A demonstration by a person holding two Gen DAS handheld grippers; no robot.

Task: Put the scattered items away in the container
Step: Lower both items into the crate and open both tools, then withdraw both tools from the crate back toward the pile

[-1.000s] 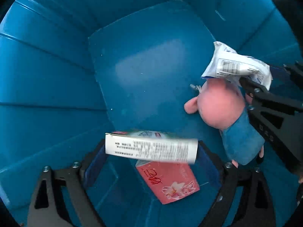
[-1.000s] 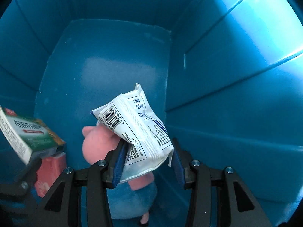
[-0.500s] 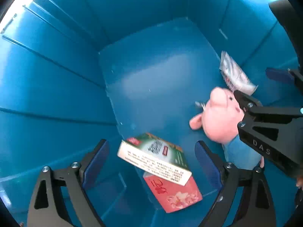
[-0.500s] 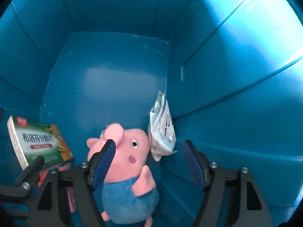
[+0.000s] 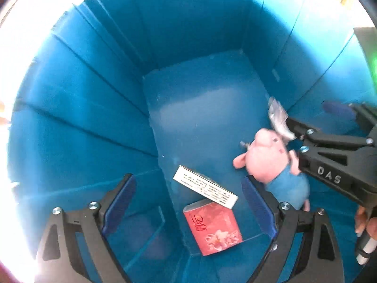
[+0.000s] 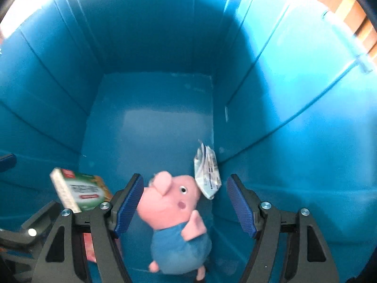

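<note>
Both grippers are hanging over the deep blue plastic bin [image 5: 82,108], looking down at its floor, where four things are lying.

The left gripper [image 5: 188,202] is standing with its jaws spread wide and empty; its blue-padded fingers [image 5: 119,202] are touching nothing. Seen between them, at the near end of the bin, the green-and-white medicine box [image 5: 205,186] is resting tilted, its lower edge overlapping the red tissue pack [image 5: 213,227] with the flower print, which is lying flat on the bin floor just below it.

The right gripper [image 6: 185,208] is likewise gaping wide and gripping nothing. Between its fingers [image 6: 128,204], down on the bin floor, the pink pig plush toy [image 6: 174,217] in blue clothes is lying on its back against the right-hand wall of the bin. The white crinkled snack packet [image 6: 207,171] is leaning at the foot of that same wall, touching the pig's head. In the left wrist view the right gripper [image 5: 327,127] is reaching in from the right above the pig [image 5: 273,158] and the packet [image 5: 279,119] (a bit of the person's hand is showing at that view's lower right edge).

The far half of the bin floor is showing only a pale sheen of reflected light.
</note>
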